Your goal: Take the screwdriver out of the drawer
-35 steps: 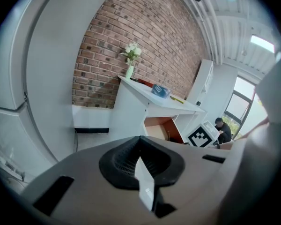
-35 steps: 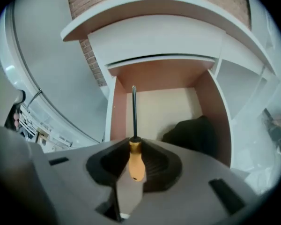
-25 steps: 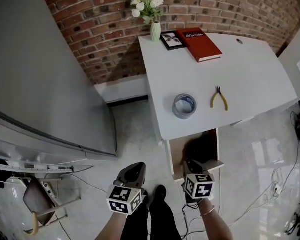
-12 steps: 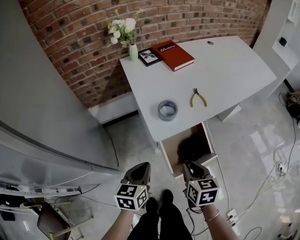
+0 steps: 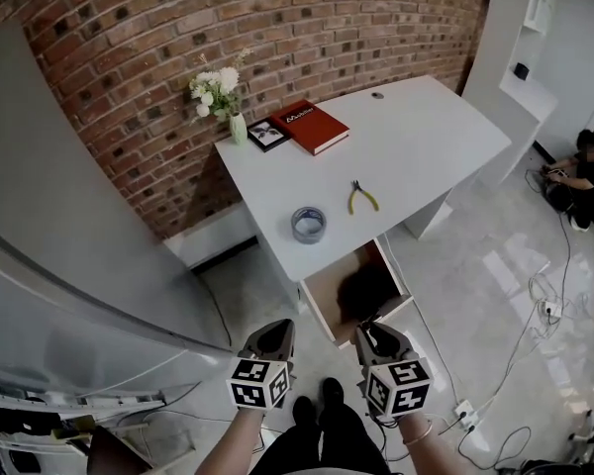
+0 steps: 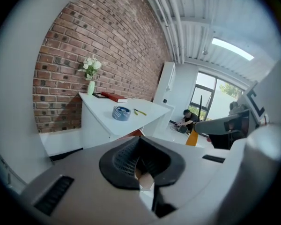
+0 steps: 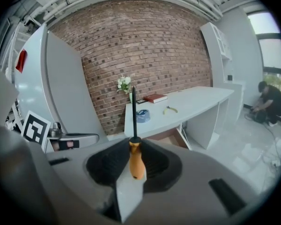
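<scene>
The screwdriver (image 7: pixel 136 161) in the right gripper (image 5: pixel 374 336) has an orange handle and black shaft. Beyond it: white desk (image 5: pixel 426 137), red book (image 5: pixel 311 127), yellow pliers (image 5: pixel 362 198), red-brown brick wall (image 5: pixel 178 28).

The screwdriver (image 7: pixel 136 161) has a smooth, glossy orange handle, plastic by the look, and a dark metal shaft. The right gripper (image 7: pixel 133 144) has matt black pads (image 7: pixel 105 165) in a smooth grey shell. The bench (image 5: pixel 426 142) is smooth matt white. The wall (image 5: pixel 158 28) is rough red brick and the floor (image 5: pixel 505 265) is glossy. The drawer (image 5: pixel 324 298) looks like brown wood inside.
</scene>
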### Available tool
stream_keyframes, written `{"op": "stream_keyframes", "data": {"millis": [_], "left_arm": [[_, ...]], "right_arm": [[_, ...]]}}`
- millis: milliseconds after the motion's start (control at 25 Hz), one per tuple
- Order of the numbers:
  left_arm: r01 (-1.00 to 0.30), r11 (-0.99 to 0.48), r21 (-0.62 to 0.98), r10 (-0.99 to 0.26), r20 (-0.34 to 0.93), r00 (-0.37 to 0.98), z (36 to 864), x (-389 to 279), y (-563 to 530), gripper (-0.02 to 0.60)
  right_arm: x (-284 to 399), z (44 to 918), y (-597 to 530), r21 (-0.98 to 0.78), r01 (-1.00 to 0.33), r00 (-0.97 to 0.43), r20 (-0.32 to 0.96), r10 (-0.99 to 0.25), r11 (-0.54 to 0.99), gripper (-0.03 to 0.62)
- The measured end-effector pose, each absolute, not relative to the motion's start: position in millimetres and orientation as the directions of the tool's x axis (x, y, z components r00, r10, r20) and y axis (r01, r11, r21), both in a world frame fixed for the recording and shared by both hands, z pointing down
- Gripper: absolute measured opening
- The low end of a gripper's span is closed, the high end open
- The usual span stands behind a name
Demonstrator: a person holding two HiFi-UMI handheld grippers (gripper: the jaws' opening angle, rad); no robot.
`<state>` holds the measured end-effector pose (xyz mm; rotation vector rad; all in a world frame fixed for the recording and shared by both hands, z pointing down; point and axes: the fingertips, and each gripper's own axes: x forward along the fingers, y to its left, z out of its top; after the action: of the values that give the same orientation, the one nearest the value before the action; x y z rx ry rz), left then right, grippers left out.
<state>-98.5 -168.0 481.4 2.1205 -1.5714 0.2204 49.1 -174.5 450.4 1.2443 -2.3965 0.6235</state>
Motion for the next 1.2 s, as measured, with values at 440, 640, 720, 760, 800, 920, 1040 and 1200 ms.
{"op": "stream_keyframes", "data": {"millis": [440, 640, 720, 760, 800, 920, 1040, 1200], "left_arm": [[-0.917, -0.288, 0.277, -0.841, 0.385, 0.381, 463, -84, -153, -0.008], [-0.913, -0.306, 0.271, -0.840, 0.373, 0.393, 456, -81, -149, -0.008], [-0.912, -0.311, 0.268, -0.841, 0.368, 0.395, 454, -81, -148, -0.008], [-0.912, -0.313, 0.266, -0.842, 0.366, 0.396, 453, -81, -147, -0.008], [-0.912, -0.314, 0.264, -0.843, 0.364, 0.396, 452, -81, -147, -0.008], [-0.912, -0.317, 0.260, -0.845, 0.360, 0.396, 449, -82, -144, -0.008], [-0.912, -0.318, 0.259, -0.846, 0.357, 0.396, 448, -83, -143, -0.008], [-0.912, -0.319, 0.258, -0.847, 0.355, 0.397, 447, -83, -139, -0.008]], "right_arm": [[58, 412, -145, -0.231, -0.859, -0.511, 0.434, -0.742, 0.457, 0.080], [58, 400, -136, -0.219, -0.862, -0.507, 0.406, -0.761, 0.457, 0.078], [58, 396, -133, -0.213, -0.862, -0.506, 0.397, -0.766, 0.459, 0.078], [57, 394, -132, -0.210, -0.863, -0.505, 0.394, -0.768, 0.460, 0.078], [57, 393, -130, -0.207, -0.863, -0.505, 0.391, -0.770, 0.461, 0.078], [56, 391, -127, -0.200, -0.864, -0.502, 0.388, -0.773, 0.461, 0.078], [55, 390, -124, -0.198, -0.865, -0.501, 0.388, -0.774, 0.461, 0.078], [55, 390, -120, -0.197, -0.867, -0.498, 0.390, -0.775, 0.458, 0.078]]}}
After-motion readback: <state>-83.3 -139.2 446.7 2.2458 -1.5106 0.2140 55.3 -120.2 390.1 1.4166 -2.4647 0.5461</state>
